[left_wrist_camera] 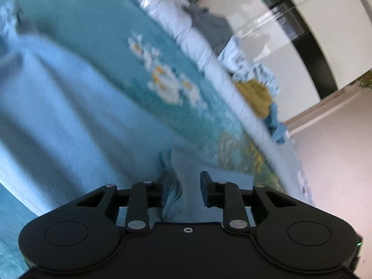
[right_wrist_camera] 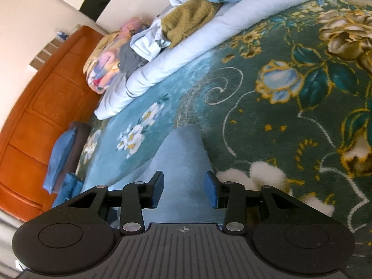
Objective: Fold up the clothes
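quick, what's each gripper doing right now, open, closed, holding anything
Left gripper: blue cloth between its pads; cannot tell whether they press it.
Right gripper: the cloth lies between its pads; grip cannot be told.

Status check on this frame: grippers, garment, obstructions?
Left gripper: light blue garment between jaws, grip unclear. Right gripper: same cloth between jaws, grip unclear. Unfolded clothes pile far off, nothing blocking.
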Motion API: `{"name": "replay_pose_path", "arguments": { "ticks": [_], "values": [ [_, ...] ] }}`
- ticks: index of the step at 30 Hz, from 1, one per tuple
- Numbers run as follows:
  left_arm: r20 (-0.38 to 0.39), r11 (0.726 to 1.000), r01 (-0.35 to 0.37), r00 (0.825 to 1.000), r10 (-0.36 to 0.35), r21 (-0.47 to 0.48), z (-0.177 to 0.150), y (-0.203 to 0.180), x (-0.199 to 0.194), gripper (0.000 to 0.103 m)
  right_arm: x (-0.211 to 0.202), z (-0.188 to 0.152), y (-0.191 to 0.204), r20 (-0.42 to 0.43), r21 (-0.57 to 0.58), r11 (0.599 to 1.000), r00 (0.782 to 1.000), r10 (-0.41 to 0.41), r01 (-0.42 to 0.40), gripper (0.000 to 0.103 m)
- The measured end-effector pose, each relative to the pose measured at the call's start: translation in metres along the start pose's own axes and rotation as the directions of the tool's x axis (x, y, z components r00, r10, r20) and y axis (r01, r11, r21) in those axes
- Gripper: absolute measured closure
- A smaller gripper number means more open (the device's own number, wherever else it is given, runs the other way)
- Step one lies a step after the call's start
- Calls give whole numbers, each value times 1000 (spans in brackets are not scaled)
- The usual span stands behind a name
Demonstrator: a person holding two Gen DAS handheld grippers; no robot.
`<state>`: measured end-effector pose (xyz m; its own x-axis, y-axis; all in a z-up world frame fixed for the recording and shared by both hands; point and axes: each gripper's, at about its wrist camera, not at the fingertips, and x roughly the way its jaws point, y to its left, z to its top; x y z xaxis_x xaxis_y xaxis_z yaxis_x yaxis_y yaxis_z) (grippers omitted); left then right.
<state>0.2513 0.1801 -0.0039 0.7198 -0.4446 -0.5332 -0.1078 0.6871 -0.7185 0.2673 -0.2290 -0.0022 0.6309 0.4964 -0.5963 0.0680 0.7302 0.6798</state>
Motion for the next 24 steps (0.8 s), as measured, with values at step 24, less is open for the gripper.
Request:
{"name": "replay_pose_path", "arguments": {
  "ticks": [24],
  "values": [
    [377, 857, -57, 882, 283, -512, 6, 147, -131, 47, 23, -22, 31, -82, -64, 998, 996, -31, 26, 63]
  ]
}}
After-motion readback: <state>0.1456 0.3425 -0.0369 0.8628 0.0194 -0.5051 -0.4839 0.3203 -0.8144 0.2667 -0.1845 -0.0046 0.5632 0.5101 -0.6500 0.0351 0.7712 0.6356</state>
